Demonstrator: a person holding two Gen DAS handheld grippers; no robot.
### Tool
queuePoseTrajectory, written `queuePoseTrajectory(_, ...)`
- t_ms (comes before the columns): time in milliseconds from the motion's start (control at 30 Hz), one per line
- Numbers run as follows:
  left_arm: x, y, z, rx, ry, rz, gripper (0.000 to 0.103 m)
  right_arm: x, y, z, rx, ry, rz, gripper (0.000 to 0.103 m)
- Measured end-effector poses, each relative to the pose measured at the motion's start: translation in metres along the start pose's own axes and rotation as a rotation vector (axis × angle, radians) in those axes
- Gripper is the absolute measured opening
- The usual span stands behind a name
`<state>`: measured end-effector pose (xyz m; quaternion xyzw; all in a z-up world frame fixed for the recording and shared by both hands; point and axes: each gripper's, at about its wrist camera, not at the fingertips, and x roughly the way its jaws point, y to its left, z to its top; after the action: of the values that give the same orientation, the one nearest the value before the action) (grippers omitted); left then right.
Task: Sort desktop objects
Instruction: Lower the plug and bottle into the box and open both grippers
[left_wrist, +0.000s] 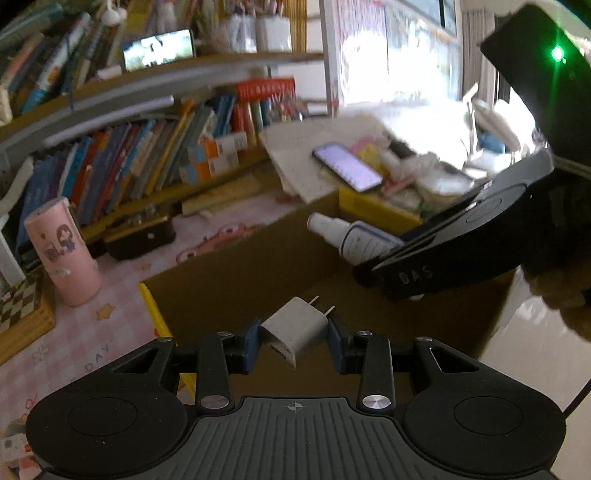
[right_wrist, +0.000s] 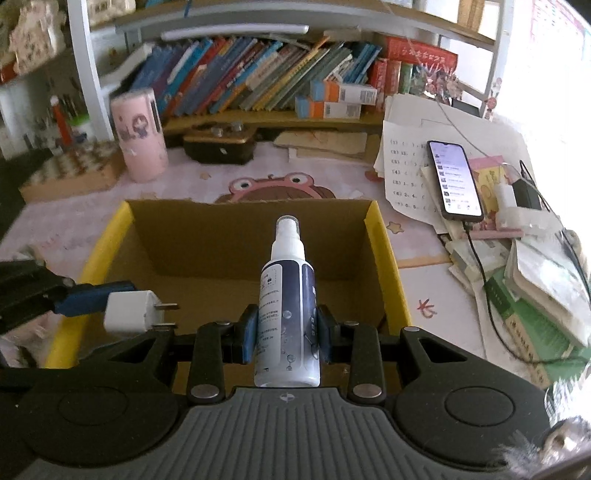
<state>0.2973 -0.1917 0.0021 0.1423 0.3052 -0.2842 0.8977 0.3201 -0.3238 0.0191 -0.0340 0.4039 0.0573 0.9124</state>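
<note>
Left wrist view: left claw (left_wrist: 294, 343) clamped on a white charger (left_wrist: 291, 328), blue pads on its two sides, prongs pointing away, tilted. Both hang over an open cardboard box (left_wrist: 229, 280) with yellow flaps. Right of it, the right claw, closed on a white spray bottle (left_wrist: 354, 240), reaches over the same box from the right. Beyond the box: pink cup (left_wrist: 62, 251) upright on the desk (left_wrist: 122, 280), lit phone (left_wrist: 347, 166) lying on papers, row of books (left_wrist: 129, 162) on the shelf at the back.

Right wrist view: right claw (right_wrist: 286, 334) gripping the bottle (right_wrist: 288, 314) at its lower body, nozzle pointing away, over the box (right_wrist: 207, 240) interior. Charger (right_wrist: 129, 312) at the left, over the box's yellow left edge, held by a blue pad. Further off: pink cup (right_wrist: 140, 134), phone (right_wrist: 454, 181) on papers to the right, books (right_wrist: 240, 74).
</note>
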Motion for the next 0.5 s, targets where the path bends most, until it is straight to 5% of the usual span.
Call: queuePoseTrajectory(500,0.023,0.002,-0.009,0.044,0.089,0.018,0.036,0.061,-0.005,0.003,-0.138,0.177,-0.013,0.030)
